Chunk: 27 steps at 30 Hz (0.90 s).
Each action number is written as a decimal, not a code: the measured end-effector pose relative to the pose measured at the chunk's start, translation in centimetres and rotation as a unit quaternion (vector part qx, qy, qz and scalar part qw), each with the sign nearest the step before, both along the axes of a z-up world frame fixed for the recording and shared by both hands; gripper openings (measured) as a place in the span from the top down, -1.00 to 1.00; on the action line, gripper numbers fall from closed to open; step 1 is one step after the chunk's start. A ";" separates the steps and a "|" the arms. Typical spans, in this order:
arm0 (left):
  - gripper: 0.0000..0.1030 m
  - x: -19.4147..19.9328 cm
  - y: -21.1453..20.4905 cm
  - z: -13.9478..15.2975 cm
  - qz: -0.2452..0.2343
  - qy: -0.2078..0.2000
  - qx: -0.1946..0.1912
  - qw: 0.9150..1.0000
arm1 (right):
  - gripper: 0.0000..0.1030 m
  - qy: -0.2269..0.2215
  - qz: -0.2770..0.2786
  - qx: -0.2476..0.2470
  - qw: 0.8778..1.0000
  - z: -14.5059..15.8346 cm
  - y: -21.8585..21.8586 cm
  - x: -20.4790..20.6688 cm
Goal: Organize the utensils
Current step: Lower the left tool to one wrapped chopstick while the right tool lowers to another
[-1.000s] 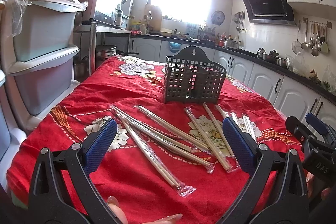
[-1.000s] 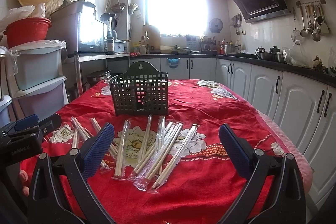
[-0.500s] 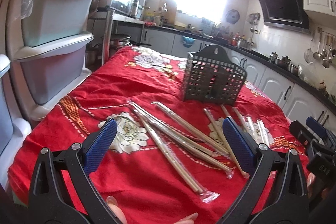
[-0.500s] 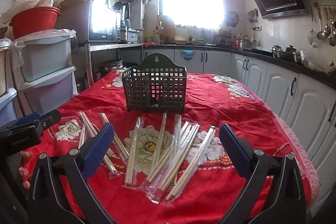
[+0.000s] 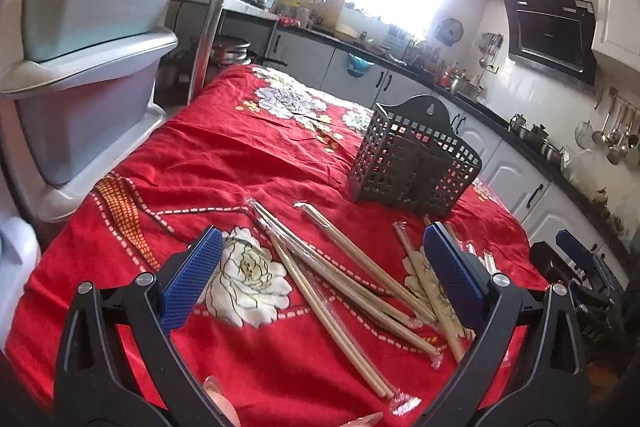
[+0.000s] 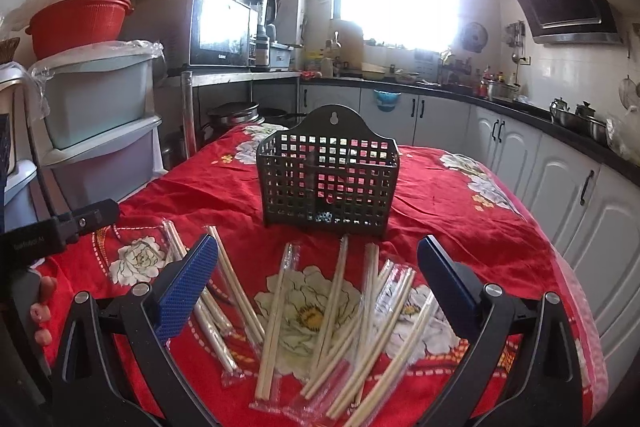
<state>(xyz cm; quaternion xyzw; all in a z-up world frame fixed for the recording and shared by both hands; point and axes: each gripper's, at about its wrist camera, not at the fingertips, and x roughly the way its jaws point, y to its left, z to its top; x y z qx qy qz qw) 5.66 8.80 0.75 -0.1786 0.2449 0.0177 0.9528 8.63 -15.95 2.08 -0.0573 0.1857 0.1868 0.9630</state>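
Both claws released, empty; wrapped chopsticks (image 6: 276, 311) lie just ahead under right claw (image 6: 318, 281), long axis toward basket (image 6: 326, 179) beyond.

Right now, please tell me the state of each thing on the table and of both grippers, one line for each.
Left gripper: open, holds nothing, above the chopsticks.
Right gripper: open, holds nothing.
Wrapped chopsticks: lying flat, scattered on the cloth, none in the basket.
Basket: upright; looks empty.
Red tablecloth: spread over the table, wrinkled.
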 end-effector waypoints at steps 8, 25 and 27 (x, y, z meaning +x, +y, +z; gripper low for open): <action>-0.80 3.5 0.6 0.4 -0.008 0.035 0.001 0.999 | -0.88 0.031 -0.002 -0.009 0.999 0.2 -0.1 3.4; -0.78 8.7 3.8 -3.1 -0.018 0.146 -0.058 0.987 | -0.88 0.105 -0.015 -0.042 0.993 -1.9 -1.1 10.7; -0.59 9.1 4.0 -3.6 -0.023 0.155 -0.077 0.985 | -0.68 0.114 -0.014 -0.045 0.992 -2.2 -1.3 11.4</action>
